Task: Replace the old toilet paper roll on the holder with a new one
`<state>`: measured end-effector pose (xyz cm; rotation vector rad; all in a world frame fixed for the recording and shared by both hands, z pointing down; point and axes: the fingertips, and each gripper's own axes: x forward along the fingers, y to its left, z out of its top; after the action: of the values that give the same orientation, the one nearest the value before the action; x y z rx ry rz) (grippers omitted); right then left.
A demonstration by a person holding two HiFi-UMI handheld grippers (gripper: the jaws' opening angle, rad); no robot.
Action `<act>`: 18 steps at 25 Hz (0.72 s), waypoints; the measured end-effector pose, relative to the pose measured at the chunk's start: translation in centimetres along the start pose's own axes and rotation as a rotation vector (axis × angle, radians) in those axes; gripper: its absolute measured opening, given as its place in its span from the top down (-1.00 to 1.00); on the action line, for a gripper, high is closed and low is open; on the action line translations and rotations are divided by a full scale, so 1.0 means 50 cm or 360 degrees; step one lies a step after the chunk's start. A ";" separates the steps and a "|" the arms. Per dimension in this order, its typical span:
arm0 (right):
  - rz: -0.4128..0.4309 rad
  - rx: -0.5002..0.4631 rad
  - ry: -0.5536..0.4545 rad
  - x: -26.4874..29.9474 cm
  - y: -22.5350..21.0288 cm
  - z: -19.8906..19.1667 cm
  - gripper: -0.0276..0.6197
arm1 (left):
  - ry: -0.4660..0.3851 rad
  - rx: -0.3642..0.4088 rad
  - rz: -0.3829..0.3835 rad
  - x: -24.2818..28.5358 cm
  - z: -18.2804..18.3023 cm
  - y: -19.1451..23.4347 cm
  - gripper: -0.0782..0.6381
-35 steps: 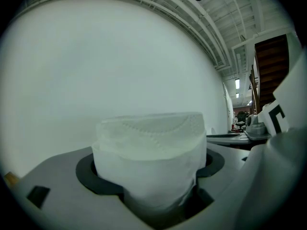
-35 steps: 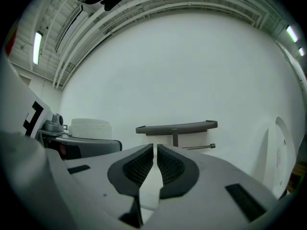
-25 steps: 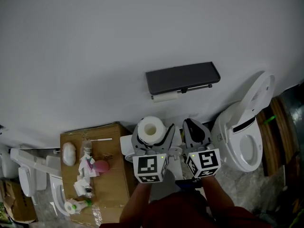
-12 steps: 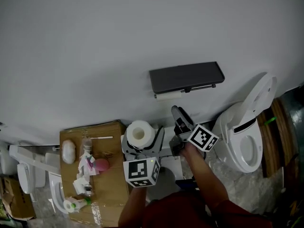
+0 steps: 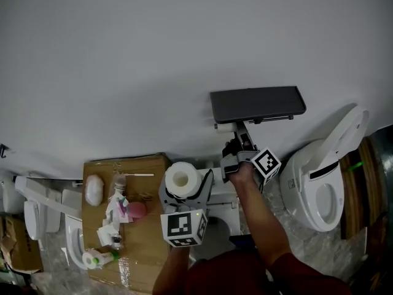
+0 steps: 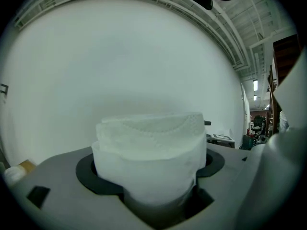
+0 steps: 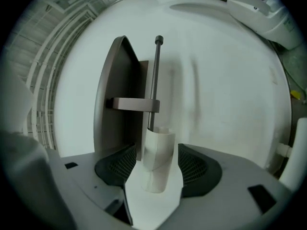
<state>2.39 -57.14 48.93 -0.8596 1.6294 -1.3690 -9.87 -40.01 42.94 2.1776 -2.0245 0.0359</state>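
A full new toilet paper roll (image 5: 181, 180) stands upright in my left gripper (image 5: 183, 186), whose jaws are shut on its sides; it fills the left gripper view as the new roll (image 6: 149, 152). On the wall hangs the dark holder (image 5: 258, 103) with a thin bar (image 7: 154, 80). The old roll (image 7: 158, 152), a thin white tube, sits on that bar's end. My right gripper (image 7: 156, 166), turned on its side, reaches up to it; its jaws are opening and stand either side of the tube with gaps. From the head view the old roll (image 5: 223, 128) shows beside the right gripper (image 5: 238, 134).
A cardboard box (image 5: 150, 238) with a pink ball, bottles and small items lies at the left. A white toilet (image 5: 322, 186) with its lid raised stands to the right of the holder. More white fixtures (image 5: 34, 217) lie at the far left. The white wall fills the upper half.
My right gripper has rolled onto its side, risen to the holder and opened around the old roll. My left gripper has shifted slightly left, still holding the new roll.
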 end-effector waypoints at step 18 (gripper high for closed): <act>0.0048 0.0023 0.0155 0.030 0.018 -0.127 0.33 | -0.0014 0.0009 0.0104 -0.037 0.007 0.050 -0.49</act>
<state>-3.97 -55.63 48.27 -0.7678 1.6974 -1.4191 -12.51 -38.40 42.62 2.1178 -2.1028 0.0406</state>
